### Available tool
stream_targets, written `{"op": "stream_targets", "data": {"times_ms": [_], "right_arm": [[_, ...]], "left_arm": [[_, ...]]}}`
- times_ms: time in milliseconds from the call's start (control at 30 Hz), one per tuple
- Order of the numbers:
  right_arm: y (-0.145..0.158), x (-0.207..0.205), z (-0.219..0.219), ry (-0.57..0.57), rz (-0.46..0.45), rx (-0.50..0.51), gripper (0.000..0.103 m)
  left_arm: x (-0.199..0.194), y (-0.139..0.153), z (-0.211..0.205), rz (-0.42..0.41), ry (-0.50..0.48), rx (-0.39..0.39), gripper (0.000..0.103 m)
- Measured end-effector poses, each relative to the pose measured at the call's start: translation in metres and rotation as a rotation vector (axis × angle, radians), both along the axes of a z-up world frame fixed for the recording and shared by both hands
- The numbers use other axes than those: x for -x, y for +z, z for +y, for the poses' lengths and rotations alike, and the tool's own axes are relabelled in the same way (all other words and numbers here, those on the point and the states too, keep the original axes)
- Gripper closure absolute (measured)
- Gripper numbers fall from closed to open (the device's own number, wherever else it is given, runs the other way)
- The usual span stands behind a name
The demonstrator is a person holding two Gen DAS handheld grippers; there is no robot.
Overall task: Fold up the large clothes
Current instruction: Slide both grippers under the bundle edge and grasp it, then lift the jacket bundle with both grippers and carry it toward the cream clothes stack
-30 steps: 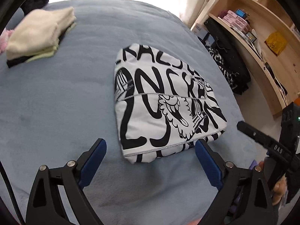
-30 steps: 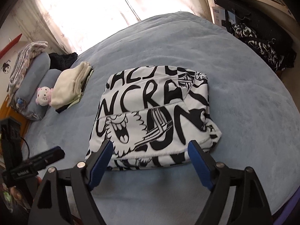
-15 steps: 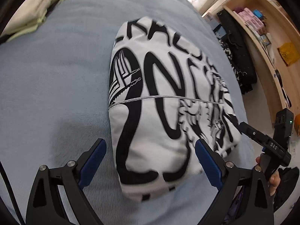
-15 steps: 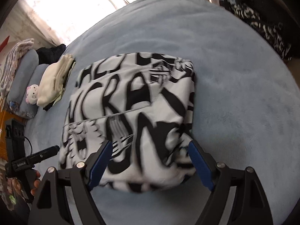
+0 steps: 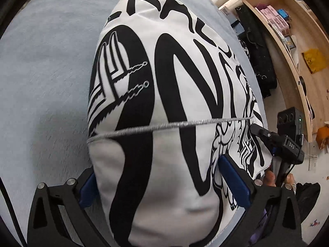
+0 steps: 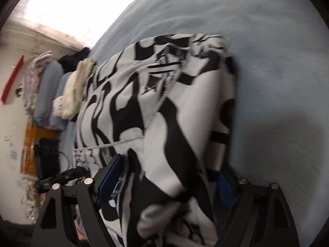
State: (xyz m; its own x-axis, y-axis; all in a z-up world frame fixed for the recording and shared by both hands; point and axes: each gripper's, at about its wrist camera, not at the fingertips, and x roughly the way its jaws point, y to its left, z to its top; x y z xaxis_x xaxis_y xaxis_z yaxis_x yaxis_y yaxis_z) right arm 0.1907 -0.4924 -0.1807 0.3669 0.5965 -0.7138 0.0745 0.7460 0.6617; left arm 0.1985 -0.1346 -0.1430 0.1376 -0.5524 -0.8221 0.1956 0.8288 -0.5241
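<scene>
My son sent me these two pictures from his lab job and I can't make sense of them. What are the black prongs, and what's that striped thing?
No robot here: a person holds a two-finger gripper in each hand, each with a fisheye camera looking along its fingers. One picture is from the left gripper, the other from the right gripper. Both straddle the near edge of a folded black-and-white garment lying on a blue-grey bed. Both are open, so nothing is clamped yet. A cream folded pile lies further back.

A: Any readable text?
B: "DAS" on the right gripper (image 5: 292, 145). Big black letters on the folded garment (image 5: 164, 103), can't make out words.
A: Box by the shelf?
B: Illegible.
</scene>
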Motion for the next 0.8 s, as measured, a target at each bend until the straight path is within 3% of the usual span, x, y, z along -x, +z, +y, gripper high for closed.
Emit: {"op": "stream_targets", "data": {"times_ms": [200, 367, 600, 700, 800], "right_arm": [[-0.015, -0.016, 0.000, 0.034, -0.007, -0.135, 0.020], [-0.017, -0.021, 0.008, 0.076, -0.006, -0.135, 0.024], [-0.008, -0.017, 0.017, 0.064, -0.011, -0.106, 0.053], [0.003, -0.012, 0.023, 0.043, -0.028, -0.072, 0.062], [0.020, -0.005, 0.034, 0.029, -0.061, -0.033, 0.069]], "left_arm": [[-0.011, -0.008, -0.002, 0.007, -0.022, 0.041, 0.000], [-0.018, -0.013, 0.000, 0.019, -0.022, 0.042, 0.000], [-0.019, -0.004, -0.016, -0.002, -0.003, 0.006, 0.001], [-0.014, 0.005, -0.021, -0.038, -0.003, -0.020, 0.011], [-0.006, 0.021, -0.024, -0.097, -0.015, -0.053, 0.029]]}}
